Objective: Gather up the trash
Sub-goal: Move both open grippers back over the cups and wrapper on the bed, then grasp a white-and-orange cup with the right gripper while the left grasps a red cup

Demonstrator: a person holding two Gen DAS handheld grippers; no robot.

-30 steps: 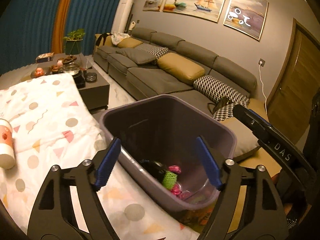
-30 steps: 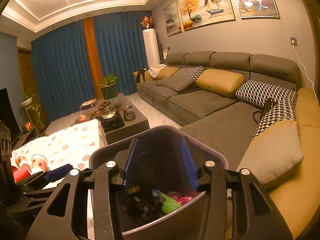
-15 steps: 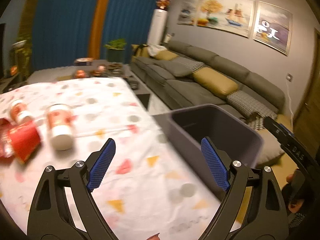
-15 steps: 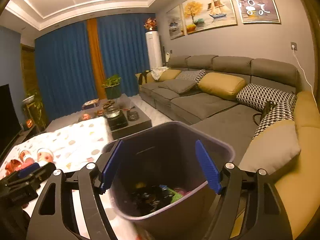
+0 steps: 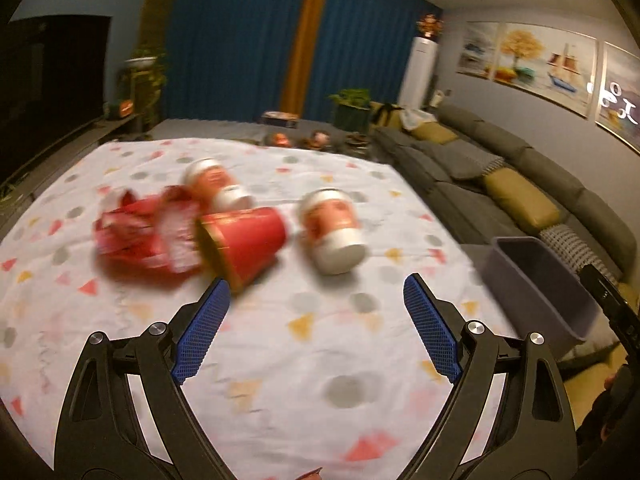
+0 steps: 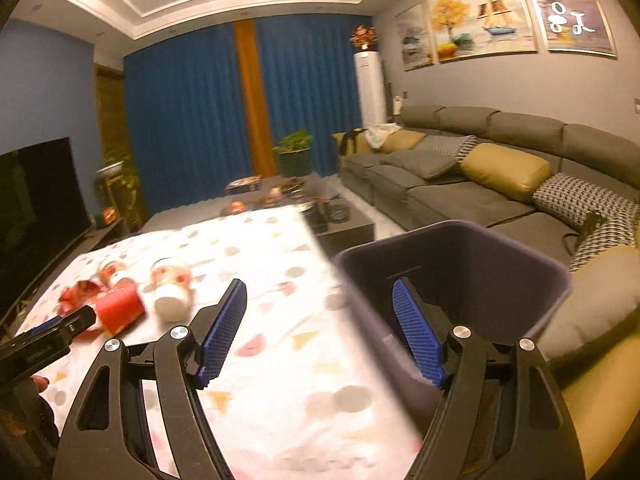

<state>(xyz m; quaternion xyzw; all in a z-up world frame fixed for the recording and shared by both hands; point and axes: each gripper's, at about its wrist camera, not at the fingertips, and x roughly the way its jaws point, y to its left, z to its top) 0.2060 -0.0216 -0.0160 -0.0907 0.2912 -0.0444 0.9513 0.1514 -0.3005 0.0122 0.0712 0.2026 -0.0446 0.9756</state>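
Over tablecloth [image 5: 304, 344], left gripper [image 5: 316, 320] has apparently swung.

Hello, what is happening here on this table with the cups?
A person is clearing trash with a gripper in each hand. Both are open and hold nothing. The left gripper points at the litter on the patterned tablecloth: a red cup on its side, two white cups lying down, and a crumpled red wrapper. The right gripper is above the table edge beside the grey bin. Nothing is gripped yet.
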